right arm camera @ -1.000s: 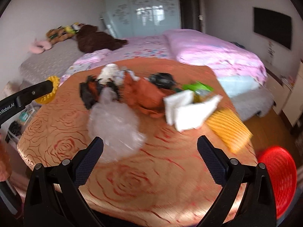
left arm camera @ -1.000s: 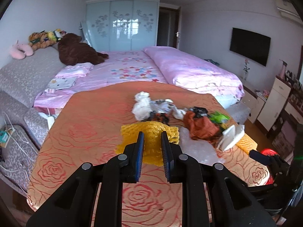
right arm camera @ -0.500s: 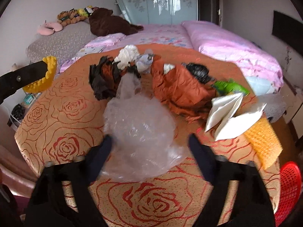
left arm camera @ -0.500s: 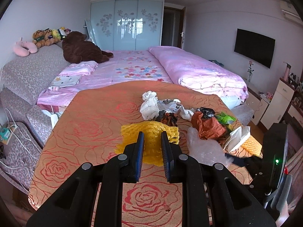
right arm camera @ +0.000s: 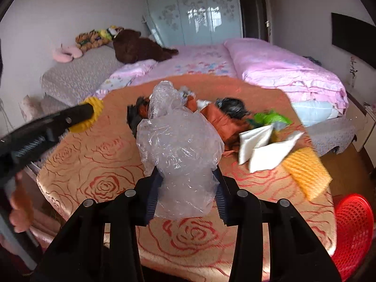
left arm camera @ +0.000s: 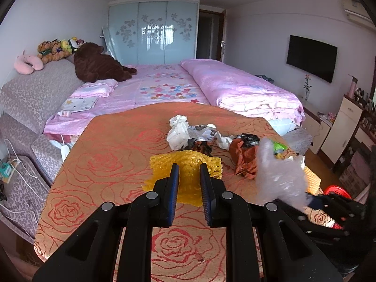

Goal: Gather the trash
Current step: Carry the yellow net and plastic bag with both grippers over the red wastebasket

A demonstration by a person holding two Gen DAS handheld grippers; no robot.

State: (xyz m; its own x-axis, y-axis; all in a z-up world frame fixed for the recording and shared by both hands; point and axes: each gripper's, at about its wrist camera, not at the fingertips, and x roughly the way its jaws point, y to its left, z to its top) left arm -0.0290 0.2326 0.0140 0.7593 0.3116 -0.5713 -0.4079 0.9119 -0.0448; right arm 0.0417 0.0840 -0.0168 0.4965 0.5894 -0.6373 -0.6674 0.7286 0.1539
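Trash (right arm camera: 232, 122) lies heaped on the table (right arm camera: 98, 164). My right gripper (right arm camera: 185, 185) clenches a clear bag (right arm camera: 178, 141), lifted off the cloth; it's slippery and bulky, so I judge it could slide out. My left gripper (left arm camera: 189, 183) pinches yellow foam (left arm camera: 185, 166), whose loose end could drag. The red basket (right arm camera: 352, 223) beside the table shows nothing inside from here.

My left gripper (left arm camera: 189, 172) level over the table's near-left part, jaws pinched narrow on yellow foam (left arm camera: 185, 164), my right gripper (right arm camera: 186, 183) raised near the table's near edge, fingers clamped around a clear bag (right arm camera: 178, 145), tilted slightly forward
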